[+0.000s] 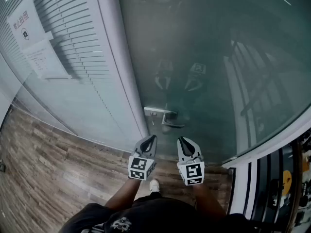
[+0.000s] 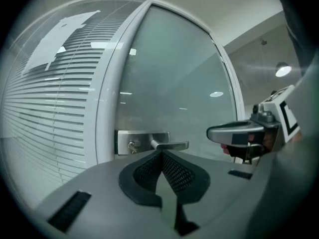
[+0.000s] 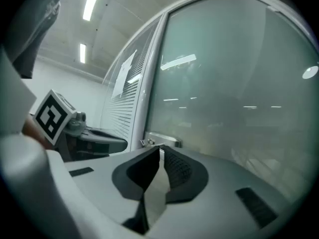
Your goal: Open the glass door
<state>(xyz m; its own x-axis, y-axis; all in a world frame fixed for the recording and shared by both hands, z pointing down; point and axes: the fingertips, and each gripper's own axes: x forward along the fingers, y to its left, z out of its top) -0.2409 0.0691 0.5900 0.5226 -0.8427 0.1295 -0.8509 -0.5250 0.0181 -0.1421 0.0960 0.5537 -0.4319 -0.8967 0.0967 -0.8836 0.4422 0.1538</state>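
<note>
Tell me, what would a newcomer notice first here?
A big greenish glass door fills the upper right of the head view, its metal lever handle near its left edge. Just below, the left hand-held gripper and right hand-held gripper point at it, both shut and empty, short of the handle. Left of the door, paper notices hang over slatted blinds.

Clear air up to the door handle (image 1: 158, 110); glass door (image 1: 214, 57), seemingly shut, blocks beyond; white frame (image 1: 119, 67) walls the left.
</note>
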